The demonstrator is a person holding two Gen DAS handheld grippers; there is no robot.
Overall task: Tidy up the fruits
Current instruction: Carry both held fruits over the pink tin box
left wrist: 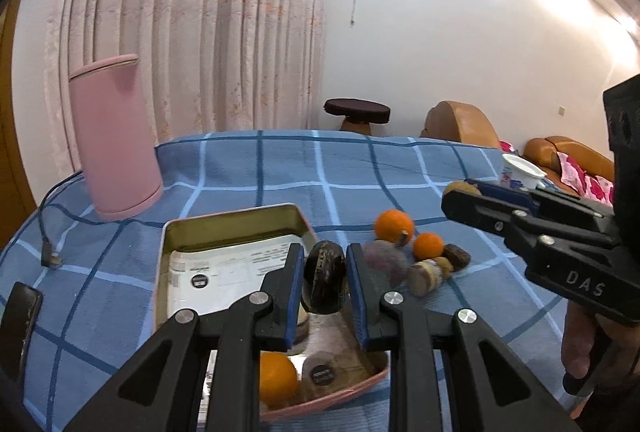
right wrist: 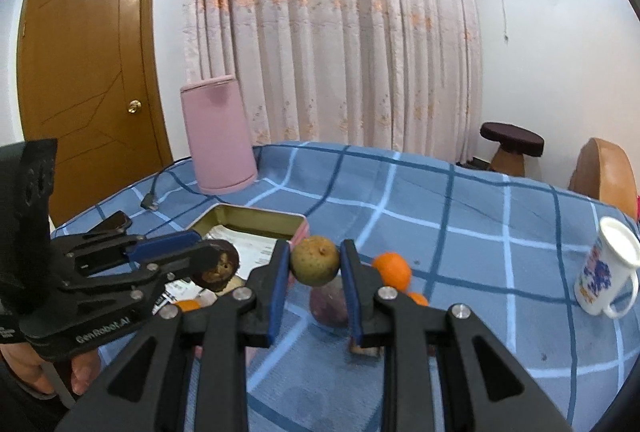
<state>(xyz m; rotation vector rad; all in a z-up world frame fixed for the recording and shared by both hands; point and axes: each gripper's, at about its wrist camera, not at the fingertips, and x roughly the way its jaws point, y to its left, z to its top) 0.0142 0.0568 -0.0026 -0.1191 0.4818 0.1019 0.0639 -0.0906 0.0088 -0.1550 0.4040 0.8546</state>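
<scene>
My left gripper (left wrist: 324, 282) is shut on a dark brown fruit (left wrist: 325, 282) and holds it above the metal tin (left wrist: 236, 222), near its right side. It also shows in the right wrist view (right wrist: 218, 268). An orange (left wrist: 277, 378) lies in the tin. My right gripper (right wrist: 315, 261) is shut on a brownish-green pear (right wrist: 315, 261) and holds it above the table. On the cloth lie two oranges (left wrist: 394, 226) (left wrist: 428, 246), a purple fruit (left wrist: 386, 262) and brown fruits (left wrist: 430, 274).
A blue checked cloth (left wrist: 260, 160) covers the table. A pink cylinder (left wrist: 114, 136) stands at the back left, with a black cable (left wrist: 50, 232) and a phone (left wrist: 18, 328) near it. A white mug (right wrist: 604, 268) stands at the right. A stool and sofa are behind the table.
</scene>
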